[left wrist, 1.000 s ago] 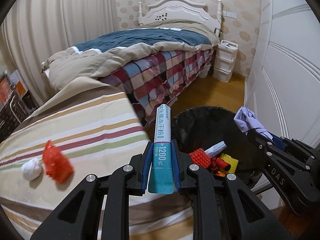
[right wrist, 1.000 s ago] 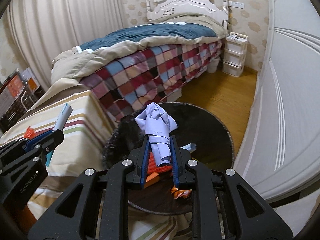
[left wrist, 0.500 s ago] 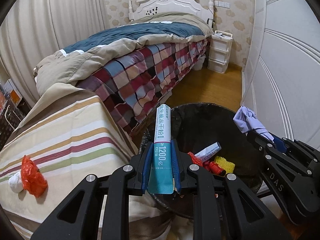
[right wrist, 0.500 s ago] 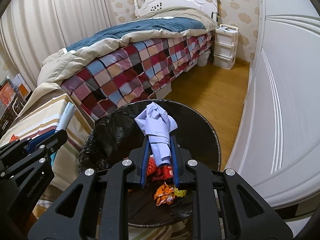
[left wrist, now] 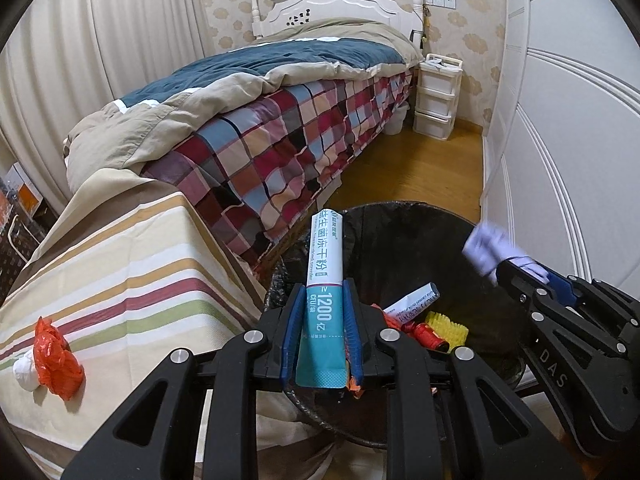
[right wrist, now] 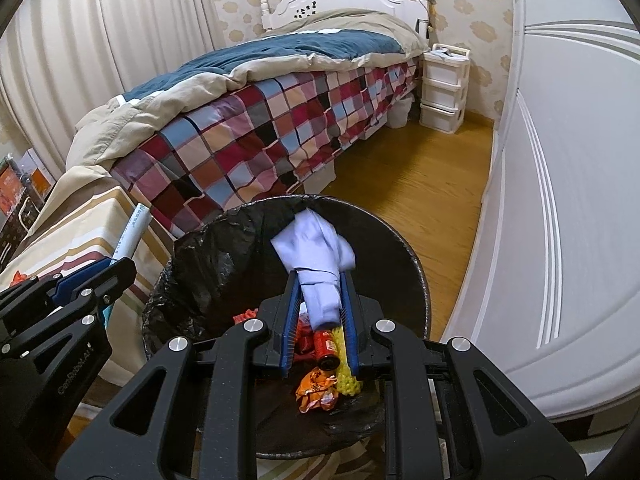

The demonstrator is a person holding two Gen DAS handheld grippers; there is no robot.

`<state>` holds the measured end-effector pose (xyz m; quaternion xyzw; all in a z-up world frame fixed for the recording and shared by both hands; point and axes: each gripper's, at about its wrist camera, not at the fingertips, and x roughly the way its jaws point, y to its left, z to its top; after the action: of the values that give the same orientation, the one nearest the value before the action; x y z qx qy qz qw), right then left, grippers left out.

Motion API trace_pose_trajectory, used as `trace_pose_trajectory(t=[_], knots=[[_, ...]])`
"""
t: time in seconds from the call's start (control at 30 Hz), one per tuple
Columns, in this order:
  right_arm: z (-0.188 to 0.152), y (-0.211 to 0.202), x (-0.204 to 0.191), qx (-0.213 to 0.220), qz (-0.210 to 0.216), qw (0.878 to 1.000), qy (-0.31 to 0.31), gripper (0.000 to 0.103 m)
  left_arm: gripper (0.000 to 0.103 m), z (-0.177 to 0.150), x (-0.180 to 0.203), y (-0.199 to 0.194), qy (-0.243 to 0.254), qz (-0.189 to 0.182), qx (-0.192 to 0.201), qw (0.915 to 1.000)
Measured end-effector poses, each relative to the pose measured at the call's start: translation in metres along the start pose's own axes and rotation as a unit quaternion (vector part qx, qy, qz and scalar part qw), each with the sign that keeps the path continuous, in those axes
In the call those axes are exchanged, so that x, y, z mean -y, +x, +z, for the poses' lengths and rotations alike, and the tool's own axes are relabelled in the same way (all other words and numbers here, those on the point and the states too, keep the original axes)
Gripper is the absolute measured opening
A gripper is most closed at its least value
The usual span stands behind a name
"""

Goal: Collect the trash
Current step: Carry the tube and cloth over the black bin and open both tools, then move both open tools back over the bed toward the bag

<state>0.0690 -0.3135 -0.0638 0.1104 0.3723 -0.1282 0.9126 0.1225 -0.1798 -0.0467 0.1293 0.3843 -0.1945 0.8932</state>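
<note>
My left gripper (left wrist: pixel 322 292) holds a teal and white stick sachet (left wrist: pixel 325 264) upright over the near rim of the black-lined bin (left wrist: pixel 400 232). Its jaws are starting to open, with the sachet still between the pads. My right gripper (right wrist: pixel 320 276) is shut on a crumpled lilac paper (right wrist: pixel 316 240), which looks blurred, above the bin's (right wrist: pixel 224 248) inside. In the left wrist view the right gripper (left wrist: pixel 500 270) reaches in from the right with the paper (left wrist: pixel 486 250). An orange plastic bag (left wrist: pixel 54 354) and a white wad (left wrist: pixel 24 368) lie on the striped cloth.
The bin holds a red can (right wrist: pixel 325 350), a yellow brush (right wrist: pixel 346 376), an orange wrapper (right wrist: pixel 316 392) and another sachet (left wrist: pixel 412 302). A striped covered table (left wrist: pixel 120 264) stands left of it, a bed with a checked cover (left wrist: pixel 288 148) behind, white wardrobe doors (right wrist: pixel 560 200) to the right.
Both grippers have moved right from over the striped cloth to above the bin and sunk a little. The lilac paper now looks blurred. Both still carry their loads.
</note>
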Motion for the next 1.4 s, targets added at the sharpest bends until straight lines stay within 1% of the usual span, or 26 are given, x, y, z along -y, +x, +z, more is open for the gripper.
trace_pose_trajectory(t=[0.03,0.1,0.13,0.17,0.27,0.3,0.37,0.4,0.43,0.53,0.63,0.7,0.83,0.9,1.0,1.13,1.27,1.4], knots=[[0.0,0.0,0.0,0.0,-0.001,1.0,0.0,0.02,0.027,0.0,0.0,0.0,0.001,0.001,-0.001,1.0],[0.0,0.0,0.0,0.002,-0.005,1.0,0.0,0.022,0.048,0.0,0.0,0.0,0.002,0.006,0.0,1.0],[0.0,-0.001,0.0,0.002,-0.006,1.0,0.0,0.023,0.052,0.0,0.0,-0.001,0.0,0.007,0.002,1.0],[0.0,-0.001,0.0,0.002,-0.008,1.0,0.001,0.027,0.056,-0.001,-0.001,-0.002,-0.003,0.007,0.003,1.0],[-0.001,-0.003,0.001,0.006,-0.013,1.0,0.001,0.03,0.066,-0.001,-0.003,-0.004,-0.004,0.01,0.005,0.9999],[-0.001,-0.004,0.001,0.006,-0.014,1.0,0.002,0.036,0.069,-0.002,-0.004,-0.005,-0.004,0.011,0.007,0.9999],[-0.001,-0.006,0.001,0.009,-0.017,1.0,0.002,0.044,0.071,-0.002,-0.006,-0.009,-0.004,0.016,0.012,0.9998],[-0.001,-0.008,0.001,0.012,-0.019,1.0,0.002,0.046,0.074,-0.002,-0.007,-0.01,-0.005,0.016,0.013,0.9998],[-0.002,-0.009,0.001,0.013,-0.022,1.0,0.001,0.048,0.075,-0.002,-0.008,-0.011,-0.006,0.018,0.014,0.9997],[-0.002,-0.013,0.0,0.016,-0.025,1.0,0.0,0.059,0.079,-0.003,-0.012,-0.017,-0.008,0.024,0.018,0.9995],[-0.003,-0.017,-0.002,0.017,-0.028,0.999,-0.001,0.064,0.08,-0.006,-0.017,-0.023,-0.011,0.034,0.02,0.9992],[-0.004,-0.018,-0.003,0.018,-0.028,0.999,-0.001,0.07,0.081,-0.009,-0.021,-0.026,-0.013,0.04,0.022,0.9989],[-0.008,-0.027,-0.011,0.017,-0.025,1.0,-0.006,0.071,0.083,-0.015,-0.032,-0.036,-0.021,0.053,0.025,0.9981],[-0.01,-0.031,-0.015,0.018,-0.023,1.0,-0.008,0.077,0.083,-0.019,-0.04,-0.043,-0.026,0.059,0.03,0.9975],[-0.015,-0.038,-0.028,0.018,-0.012,1.0,-0.016,0.078,0.083,-0.028,-0.05,-0.054,-0.031,0.067,0.035,0.9967],[-0.022,-0.044,-0.054,0.014,0.01,0.999,-0.034,0.078,0.083,-0.042,-0.072,-0.067,-0.041,0.09,0.038,0.9944],[-0.032,-0.046,-0.083,0.006,0.035,0.998,-0.054,0.078,0.083,-0.058,-0.104,-0.076,-0.061,0.112,0.03,0.9914],[-0.039,-0.046,-0.111,-0.004,0.057,0.996,-0.073,0.078,0.083,-0.077,-0.141,-0.081,-0.093,0.138,0.02,0.9858]])
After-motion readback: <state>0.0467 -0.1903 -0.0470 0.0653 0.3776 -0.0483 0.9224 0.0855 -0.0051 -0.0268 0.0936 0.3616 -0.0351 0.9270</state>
